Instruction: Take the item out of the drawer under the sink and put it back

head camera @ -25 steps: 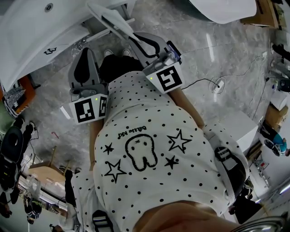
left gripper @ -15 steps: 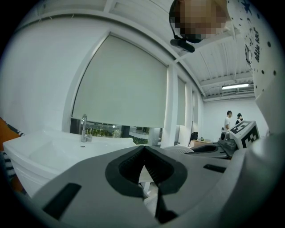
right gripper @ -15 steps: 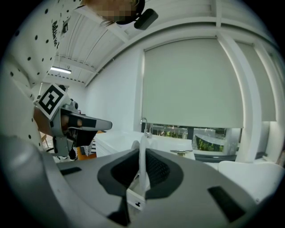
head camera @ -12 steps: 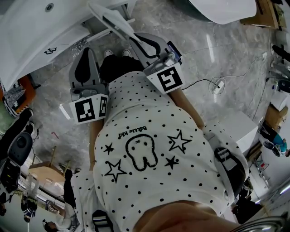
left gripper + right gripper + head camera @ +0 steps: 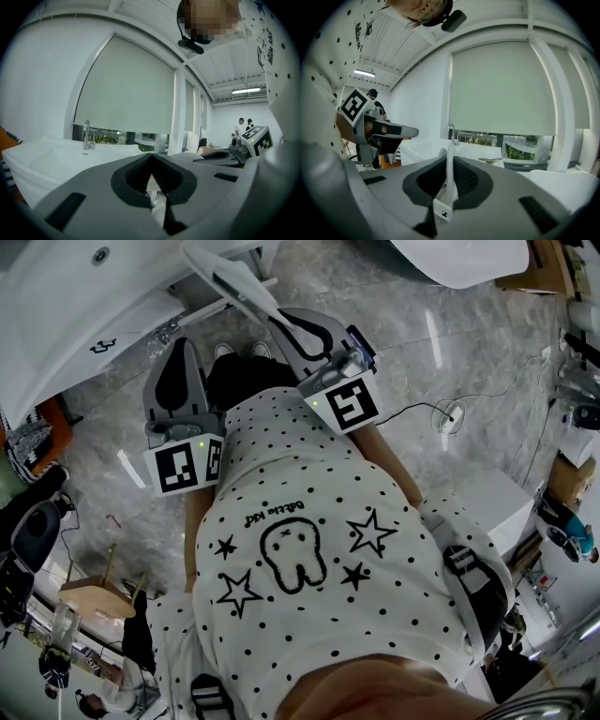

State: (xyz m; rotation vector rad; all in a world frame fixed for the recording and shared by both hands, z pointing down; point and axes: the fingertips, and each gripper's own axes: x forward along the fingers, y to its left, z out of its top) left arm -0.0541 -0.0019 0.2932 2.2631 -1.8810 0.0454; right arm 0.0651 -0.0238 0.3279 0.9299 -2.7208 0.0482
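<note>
Left gripper (image 5: 178,347), right gripper (image 5: 279,318), both closed.

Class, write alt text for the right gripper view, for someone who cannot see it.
The right tool grips a thin white item edge-on. Beyond are a white sink with a tap, a window with its blind mostly down, and the left tool at left.

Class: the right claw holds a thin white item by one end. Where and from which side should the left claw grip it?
Take the white item on its free length beyond the right claw, pressing its broad faces: it is thin and flat, pinched that way. The left claw, now shut, should probably open and come from its own side, over a long edge.
</note>
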